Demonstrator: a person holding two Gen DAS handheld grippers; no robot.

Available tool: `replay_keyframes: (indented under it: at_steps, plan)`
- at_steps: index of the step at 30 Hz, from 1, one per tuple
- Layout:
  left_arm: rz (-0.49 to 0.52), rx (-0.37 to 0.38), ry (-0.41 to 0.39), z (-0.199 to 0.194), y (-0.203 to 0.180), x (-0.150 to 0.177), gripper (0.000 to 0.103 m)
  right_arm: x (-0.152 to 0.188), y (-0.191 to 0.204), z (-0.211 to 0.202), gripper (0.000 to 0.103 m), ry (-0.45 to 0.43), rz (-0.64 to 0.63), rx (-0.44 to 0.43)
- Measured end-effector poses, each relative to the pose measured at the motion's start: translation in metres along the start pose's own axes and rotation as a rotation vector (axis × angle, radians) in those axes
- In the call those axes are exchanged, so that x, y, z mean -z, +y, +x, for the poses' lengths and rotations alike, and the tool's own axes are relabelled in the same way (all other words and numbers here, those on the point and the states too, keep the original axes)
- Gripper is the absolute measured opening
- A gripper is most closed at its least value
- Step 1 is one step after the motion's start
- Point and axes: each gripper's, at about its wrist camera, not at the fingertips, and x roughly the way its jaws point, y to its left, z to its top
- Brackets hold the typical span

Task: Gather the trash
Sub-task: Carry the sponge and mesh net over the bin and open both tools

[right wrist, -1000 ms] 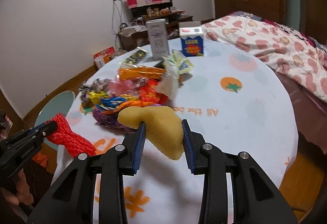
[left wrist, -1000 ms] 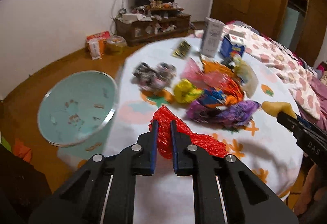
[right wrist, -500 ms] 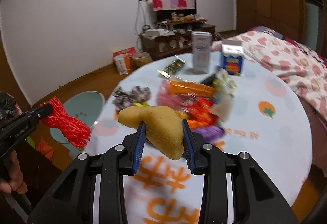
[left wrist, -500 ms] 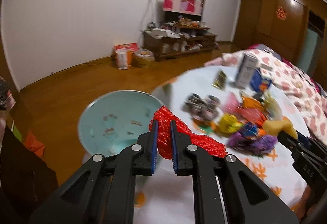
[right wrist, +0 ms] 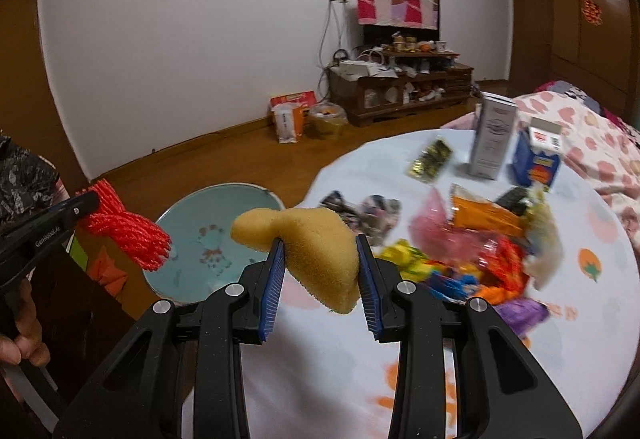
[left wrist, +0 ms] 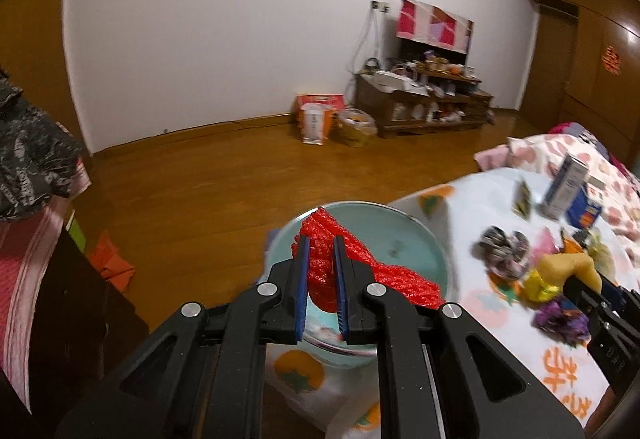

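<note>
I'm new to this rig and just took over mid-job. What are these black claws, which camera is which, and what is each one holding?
There is no robot: a person carries a two-finger gripper in each hand, with a fisheye camera looking along its fingers. One picture is from the left gripper, shut on a red foam net, seen over the pale blue bin on the floor. The other is from the right gripper, shut on a yellow sponge. On the round table lie a pile of colourful wrappers and two cartons.
</note>
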Motion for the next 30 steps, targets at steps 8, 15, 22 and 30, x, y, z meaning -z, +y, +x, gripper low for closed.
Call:
replay_keyframes:
  at_steps: [8, 15, 22, 30]
  plan:
    - [-0.016, -0.054, -0.001, 0.023, 0.016, -0.01, 0.011, -0.015, 0.031, 0.044, 0.036, 0.033, -0.046, -0.013]
    - [0.0, -0.074, 0.031, 0.048, 0.018, -0.006, 0.012, -0.021, 0.049, 0.078, 0.036, 0.07, -0.062, -0.016]
    - [0.021, -0.061, 0.09, 0.076, 0.012, 0.003, 0.012, -0.024, 0.056, 0.112, 0.036, 0.114, -0.074, -0.009]
    - [0.049, -0.063, 0.143, 0.101, 0.007, 0.013, 0.012, -0.023, 0.061, 0.143, 0.036, 0.172, -0.082, -0.01]
